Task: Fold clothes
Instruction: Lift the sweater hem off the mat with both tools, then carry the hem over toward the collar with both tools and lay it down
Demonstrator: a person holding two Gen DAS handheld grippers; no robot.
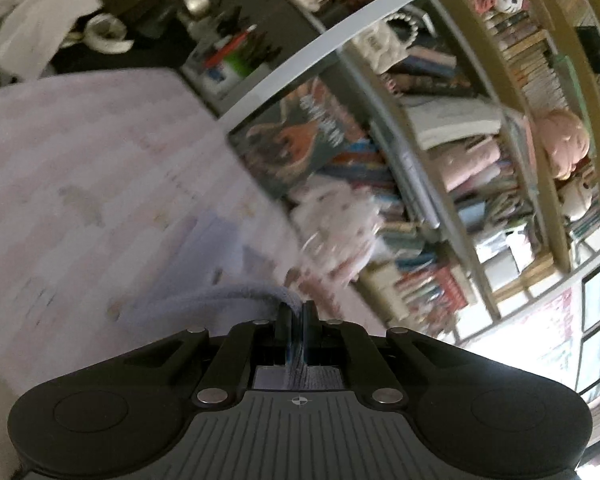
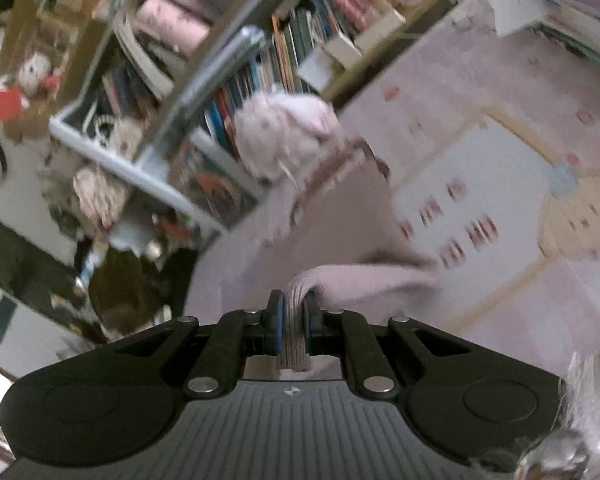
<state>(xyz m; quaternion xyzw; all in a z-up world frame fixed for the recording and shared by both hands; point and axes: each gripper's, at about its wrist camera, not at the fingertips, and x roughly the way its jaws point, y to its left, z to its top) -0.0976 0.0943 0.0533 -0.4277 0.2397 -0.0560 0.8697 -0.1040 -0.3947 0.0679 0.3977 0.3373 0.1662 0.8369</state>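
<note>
While it hangs above the pink bed cover (image 2: 480, 92), the soft, light knit garment (image 2: 364, 276) droops between my grippers; my left gripper (image 1: 296, 312) and right gripper (image 2: 294, 312) each pinch its ribbed edge, a sound hold.

In the left wrist view the left claw (image 1: 296, 312) sits at the bottom centre, closed on a knit edge (image 1: 228, 300) that runs off to its left. A bed (image 1: 80, 168) spreads ahead and to the left. Shelves (image 1: 480, 160) rise on the right, beyond the bed, with a soft bundle (image 1: 336, 216) between the two.

In the right wrist view the right claw (image 2: 294, 312) pinches the garment (image 2: 364, 276), which trails off to the right over the bed (image 2: 500, 184). The shelves (image 2: 220, 60) stand to the upper left.
</note>
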